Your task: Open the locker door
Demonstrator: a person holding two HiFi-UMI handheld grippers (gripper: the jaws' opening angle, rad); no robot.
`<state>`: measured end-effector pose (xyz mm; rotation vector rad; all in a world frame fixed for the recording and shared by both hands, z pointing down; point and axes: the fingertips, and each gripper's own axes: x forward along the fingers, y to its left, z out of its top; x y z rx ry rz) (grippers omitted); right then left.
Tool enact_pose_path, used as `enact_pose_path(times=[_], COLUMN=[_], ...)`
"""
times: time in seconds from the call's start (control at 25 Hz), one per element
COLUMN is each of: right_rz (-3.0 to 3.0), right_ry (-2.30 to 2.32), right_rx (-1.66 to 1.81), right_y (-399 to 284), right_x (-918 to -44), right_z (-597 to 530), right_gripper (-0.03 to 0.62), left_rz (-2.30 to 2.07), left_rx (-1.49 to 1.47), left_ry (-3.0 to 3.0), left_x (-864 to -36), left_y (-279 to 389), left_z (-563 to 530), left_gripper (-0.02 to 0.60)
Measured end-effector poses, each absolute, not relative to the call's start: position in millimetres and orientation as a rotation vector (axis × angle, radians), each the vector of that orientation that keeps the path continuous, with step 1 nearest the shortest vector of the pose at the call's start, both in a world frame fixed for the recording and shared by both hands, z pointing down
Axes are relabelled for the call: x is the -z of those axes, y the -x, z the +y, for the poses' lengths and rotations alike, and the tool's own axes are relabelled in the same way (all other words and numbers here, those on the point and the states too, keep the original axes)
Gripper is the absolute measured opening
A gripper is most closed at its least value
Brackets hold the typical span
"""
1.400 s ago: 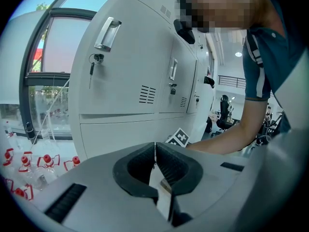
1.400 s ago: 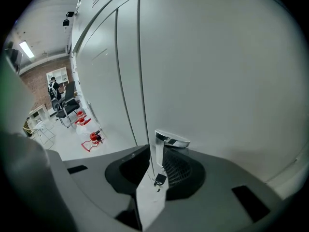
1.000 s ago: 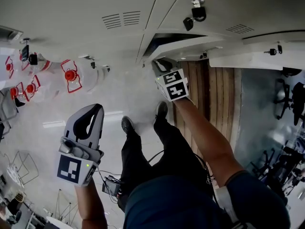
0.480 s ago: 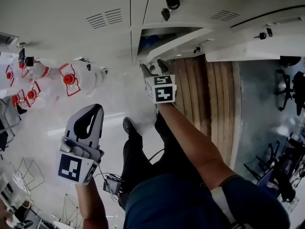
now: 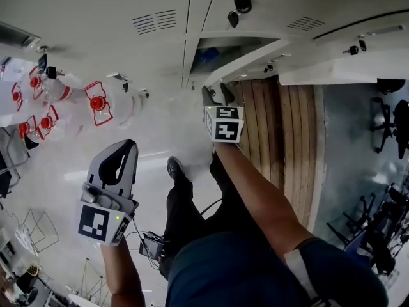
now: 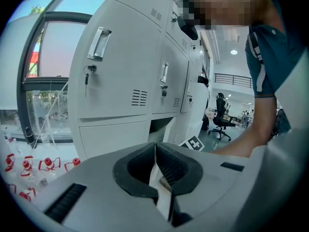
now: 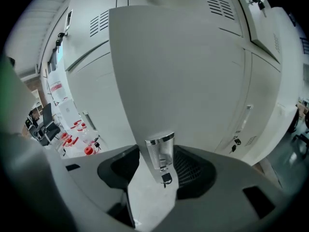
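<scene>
- The locker door (image 5: 255, 57), low in the row of lockers, stands partly swung out. The opening looks mostly done, with perhaps a wider swing left.
- The right gripper (image 5: 216, 94) has just been opening its jaws. They now spread wide around the door's handle (image 7: 160, 151) without pressing on it.
- The left gripper (image 5: 120, 152) hangs aside, closed and empty.
- A second ago the right gripper sat clamped at the door's edge. The door looks about as far ajar now as then.

Head view: high up, aimed steeply down the lockers (image 5: 96, 18) to the floor (image 5: 166, 126), at middle range. Left gripper view: low and well back, facing the same locker fronts side-on. Right gripper view: hard against the open door (image 7: 169, 71), whose edge fills the centre. Shared: the door shows in all three views, and so do the red-capped bottles (image 5: 96, 101) beside the lockers.
</scene>
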<state>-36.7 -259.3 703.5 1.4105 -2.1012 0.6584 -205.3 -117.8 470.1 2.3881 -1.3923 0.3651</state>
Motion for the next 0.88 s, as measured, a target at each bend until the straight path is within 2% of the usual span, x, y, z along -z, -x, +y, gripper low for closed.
enact_pose_path(times=[0.36, 0.8, 0.88], right_rz=[-2.022, -1.887, -1.869], right_ry=[-1.36, -1.401, -1.406], right_rx=[-0.671, -0.75, -0.74], right_y=[-19.4, -91.8, -107.2], right_x=[-704.1, -705.2, -704.2], right_z=[-197.9, -153.0, -149.4], right_gripper=[0.211, 0.088, 0.081], left_rz=[-1.378, -1.267, -1.247], left_rx=[-0.41, -0.413, -0.41], left_ry=[-2.394, -2.479, -2.482], left_x=[-465.8, -442.7, -440.4], left_y=[207.6, 170.2, 164.0], left_z=[-121.7, -141.5, -142.1], left_gripper=[0.026, 0.026, 0.026])
